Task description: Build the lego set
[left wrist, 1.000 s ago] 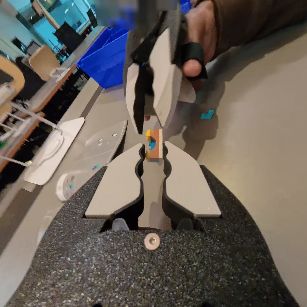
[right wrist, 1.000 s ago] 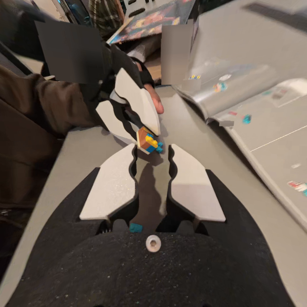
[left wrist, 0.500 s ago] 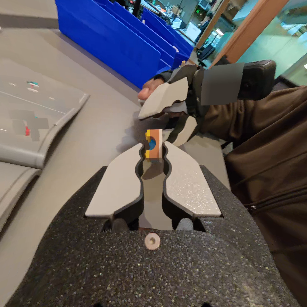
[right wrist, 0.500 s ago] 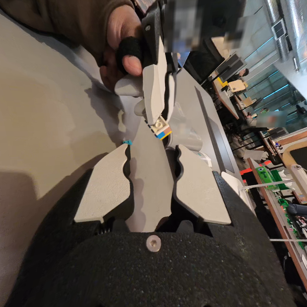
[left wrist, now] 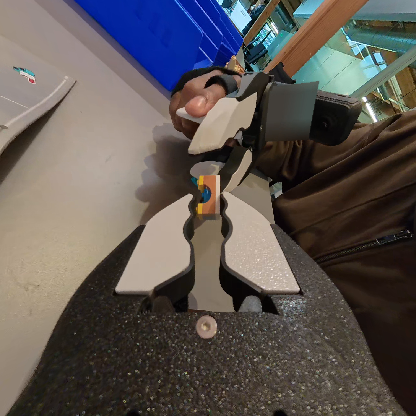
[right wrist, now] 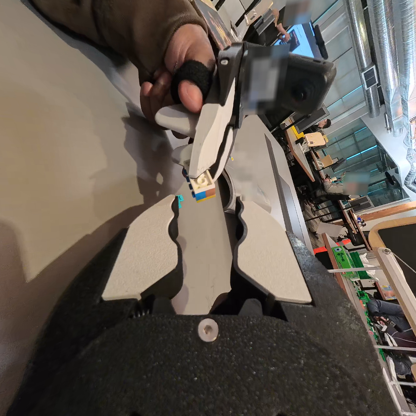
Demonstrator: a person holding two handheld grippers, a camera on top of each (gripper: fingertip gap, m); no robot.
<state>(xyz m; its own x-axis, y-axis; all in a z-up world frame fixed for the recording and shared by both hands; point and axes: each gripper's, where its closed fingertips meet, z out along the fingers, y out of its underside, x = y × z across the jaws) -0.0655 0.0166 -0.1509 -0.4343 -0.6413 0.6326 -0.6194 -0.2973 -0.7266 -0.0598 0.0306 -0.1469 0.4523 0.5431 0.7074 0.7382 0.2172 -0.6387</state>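
My left gripper (left wrist: 207, 198) is shut on a small lego assembly (left wrist: 210, 195) of white, brown, blue and yellow bricks, held above the grey table (left wrist: 67, 180). In the right wrist view the assembly (right wrist: 203, 189) sticks out of the left gripper's tips (right wrist: 200, 174). My right gripper (right wrist: 206, 200) is open and empty, its tips just short of the assembly. In the left wrist view it (left wrist: 209, 168) hangs open right behind the assembly. A small teal piece (right wrist: 180, 200) lies on the table by the right gripper's left fingertip.
Blue bins (left wrist: 157, 33) stand along the far side of the table. An open instruction booklet (left wrist: 27, 94) lies at the left. The person's brown sleeve (left wrist: 337, 202) fills the right side. The table's edge (right wrist: 276, 162) drops off beyond the assembly. My two grippers' fingertips are within a few centimetres of each other.
Both grippers have turned and come closer together, with the right gripper now larger and higher in the left wrist view. The left gripper keeps its hold on the assembly, and the right stays open.
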